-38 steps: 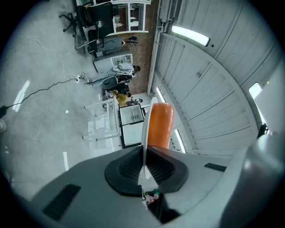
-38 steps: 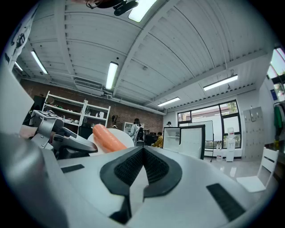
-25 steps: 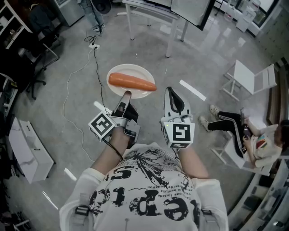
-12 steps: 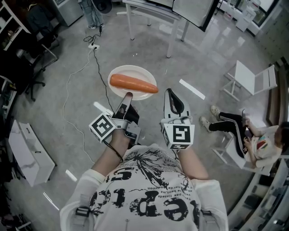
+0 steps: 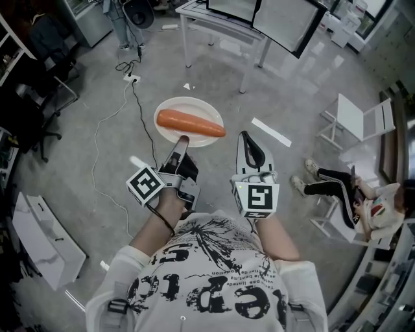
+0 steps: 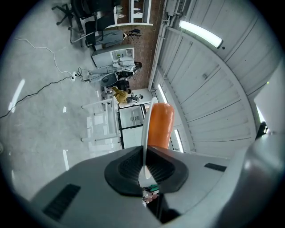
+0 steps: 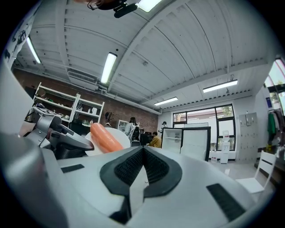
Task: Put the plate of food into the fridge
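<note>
Our left gripper stays clamped on the plate rim, 1 carrot aboard; right gripper closed, empty. The table at top has neared: we're walking it fridgeward.

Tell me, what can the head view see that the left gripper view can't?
Only the head view shows the right gripper, the person's printed shirt and someone sitting off to the side. Only the left gripper view shows the ceiling light. Both show the orange carrot on the white plate, the left gripper with its fingers pinching the plate's edge, and the grey floor.
</note>
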